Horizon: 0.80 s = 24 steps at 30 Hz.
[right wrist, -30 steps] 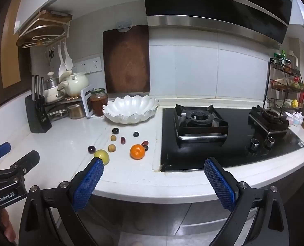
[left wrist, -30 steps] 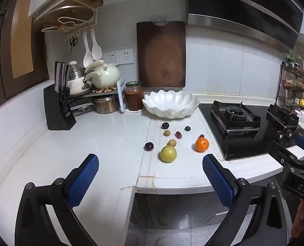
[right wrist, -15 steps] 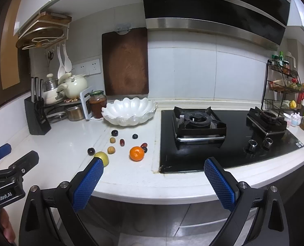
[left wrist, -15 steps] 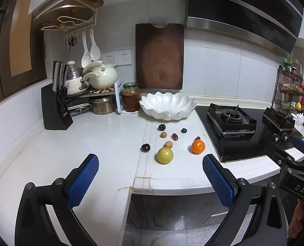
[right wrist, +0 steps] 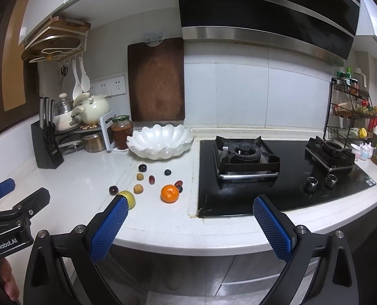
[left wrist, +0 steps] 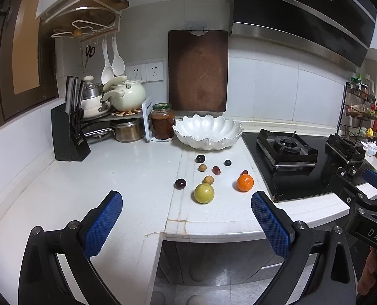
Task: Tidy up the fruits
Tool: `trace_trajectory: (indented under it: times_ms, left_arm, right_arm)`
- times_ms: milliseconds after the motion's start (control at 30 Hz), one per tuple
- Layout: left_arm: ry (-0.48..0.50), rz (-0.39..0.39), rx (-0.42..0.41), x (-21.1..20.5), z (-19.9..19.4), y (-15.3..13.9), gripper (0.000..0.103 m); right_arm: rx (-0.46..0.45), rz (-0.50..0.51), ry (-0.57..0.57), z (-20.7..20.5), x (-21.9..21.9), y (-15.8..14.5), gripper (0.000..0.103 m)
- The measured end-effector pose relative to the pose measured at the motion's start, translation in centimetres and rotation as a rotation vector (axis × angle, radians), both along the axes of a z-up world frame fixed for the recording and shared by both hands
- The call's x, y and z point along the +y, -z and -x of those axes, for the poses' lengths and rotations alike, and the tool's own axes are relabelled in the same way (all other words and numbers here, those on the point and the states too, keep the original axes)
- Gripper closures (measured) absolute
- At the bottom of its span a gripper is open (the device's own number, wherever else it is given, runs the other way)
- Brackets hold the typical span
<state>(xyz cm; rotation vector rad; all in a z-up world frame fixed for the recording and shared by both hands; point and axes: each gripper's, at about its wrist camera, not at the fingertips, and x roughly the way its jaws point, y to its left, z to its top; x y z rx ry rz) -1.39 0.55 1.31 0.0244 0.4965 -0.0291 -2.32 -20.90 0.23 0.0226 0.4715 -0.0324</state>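
Both tongs (left wrist: 187,218) (right wrist: 189,225) drifted nearer; stove (right wrist: 277,175) flanks fruits (left wrist: 208,175).

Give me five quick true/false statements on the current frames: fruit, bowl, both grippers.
1. The white bowl holds several fruits. False: no fruit shows in it; all the fruit lies on the counter.
2. The orange sits nearer the stove than the yellow-green fruit does. True.
3. The left gripper is shut on a dark plum. False: it is open and holds nothing.
4. The right gripper is open and empty. True.
5. The jar stands right of the bowl. False: it stands left of it.
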Motion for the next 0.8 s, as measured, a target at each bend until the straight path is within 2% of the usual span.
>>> trace_trajectory:
  times_ms: [800]
  left_arm:
    - [0.000, -0.007, -0.008, -0.70, 0.20, -0.44, 0.000]
  right_arm:
    - [-0.009, 0.000, 0.000, 0.11, -0.01, -0.34, 0.003]
